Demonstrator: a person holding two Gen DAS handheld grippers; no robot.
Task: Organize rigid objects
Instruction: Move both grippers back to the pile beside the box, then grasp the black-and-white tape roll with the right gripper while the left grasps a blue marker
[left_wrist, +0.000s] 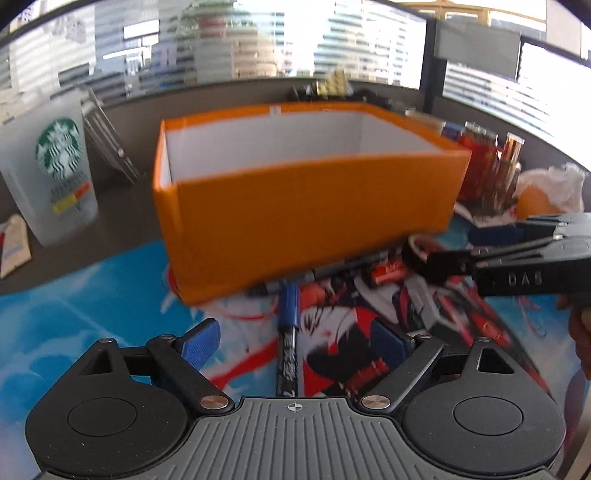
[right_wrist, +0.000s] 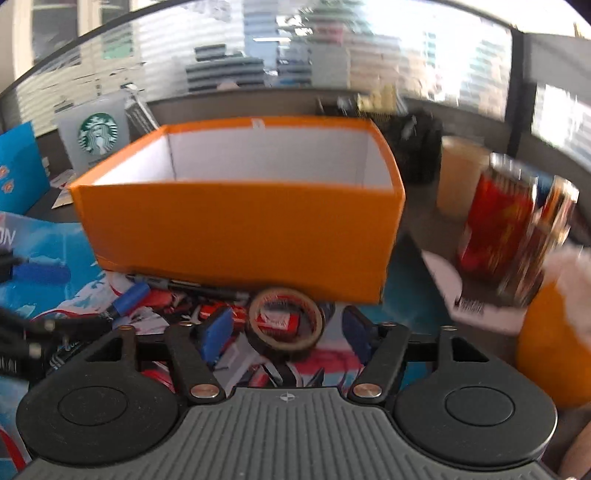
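Between the right tool's (right_wrist: 284, 332) open jaws lies the tape roll (right_wrist: 286, 325).

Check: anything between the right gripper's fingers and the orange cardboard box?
Yes. Right wrist view: a roll of tape lies on the printed mat, between the open right gripper and the orange cardboard box.

box (left_wrist: 295, 206) on mat (left_wrist: 74, 332), pen (left_wrist: 288, 306) before it, cup (left_wrist: 51, 166) left

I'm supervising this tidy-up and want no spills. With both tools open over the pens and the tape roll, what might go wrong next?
The left tool straddles a blue-capped pen lying lengthwise, so its pads may miss it. The tape roll lies flat, hard to pinch. The orange box stands close behind; a forward push could shove it.
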